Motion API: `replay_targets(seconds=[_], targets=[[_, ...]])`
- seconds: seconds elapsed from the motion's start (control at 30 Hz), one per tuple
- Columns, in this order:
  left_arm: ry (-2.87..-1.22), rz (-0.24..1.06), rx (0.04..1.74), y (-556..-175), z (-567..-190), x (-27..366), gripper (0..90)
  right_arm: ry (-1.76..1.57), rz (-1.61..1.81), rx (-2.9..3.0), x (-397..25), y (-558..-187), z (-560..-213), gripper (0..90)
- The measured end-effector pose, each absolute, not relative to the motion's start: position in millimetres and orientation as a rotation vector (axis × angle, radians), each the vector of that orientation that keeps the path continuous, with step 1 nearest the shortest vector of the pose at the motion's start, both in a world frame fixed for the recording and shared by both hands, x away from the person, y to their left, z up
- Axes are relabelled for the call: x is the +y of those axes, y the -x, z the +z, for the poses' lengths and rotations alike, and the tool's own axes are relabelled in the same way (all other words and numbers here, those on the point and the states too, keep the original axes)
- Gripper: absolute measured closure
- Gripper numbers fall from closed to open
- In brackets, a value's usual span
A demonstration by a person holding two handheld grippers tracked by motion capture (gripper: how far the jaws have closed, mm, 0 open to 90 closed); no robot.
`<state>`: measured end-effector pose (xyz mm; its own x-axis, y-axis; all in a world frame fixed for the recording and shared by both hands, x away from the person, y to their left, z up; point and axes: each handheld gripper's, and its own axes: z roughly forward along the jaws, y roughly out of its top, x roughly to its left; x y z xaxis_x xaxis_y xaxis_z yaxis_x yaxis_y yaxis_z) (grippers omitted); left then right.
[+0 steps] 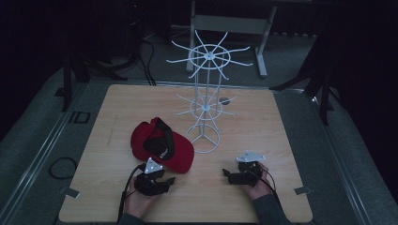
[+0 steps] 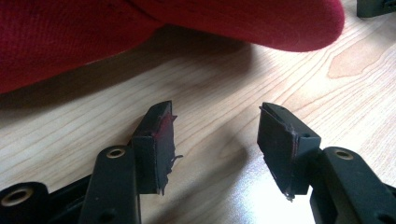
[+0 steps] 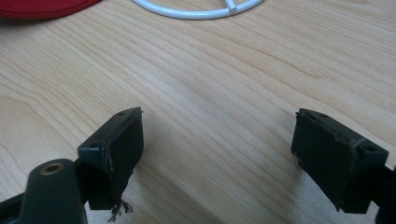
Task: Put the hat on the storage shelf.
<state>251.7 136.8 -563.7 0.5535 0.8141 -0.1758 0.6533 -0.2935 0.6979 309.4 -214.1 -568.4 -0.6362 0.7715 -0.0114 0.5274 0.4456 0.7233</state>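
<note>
**Red cap lies beside the rack, both grippers empty**

The left gripper (image 1: 165, 182) rests on the wooden table (image 1: 263, 122) just short of the red cap (image 1: 180, 154), jaws apart, nothing between them. The cap lies upside down, left of the white wire rack (image 1: 206, 101); it looks soft and light, best pinched at its stiffer brim. The right gripper (image 1: 228, 176) stands wide open on bare wood.

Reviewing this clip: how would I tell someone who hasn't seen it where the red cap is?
Start at the wooden tabletop and find the white wire display rack standing near its middle. The red cap lies on the board beside the rack's ring base, just ahead of the left gripper. It is the only red, soft item there.
</note>
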Motion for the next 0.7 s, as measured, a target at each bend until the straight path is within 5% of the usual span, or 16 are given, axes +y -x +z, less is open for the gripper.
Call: replay_targets(seconds=[0.7], targets=[[-1.976, 0.283, 1.219, -246.4, -565.4, 115.2, 47.1, -1.107, 1.004, 2.362, -214.0, -309.1, -568.5, 16.7]])
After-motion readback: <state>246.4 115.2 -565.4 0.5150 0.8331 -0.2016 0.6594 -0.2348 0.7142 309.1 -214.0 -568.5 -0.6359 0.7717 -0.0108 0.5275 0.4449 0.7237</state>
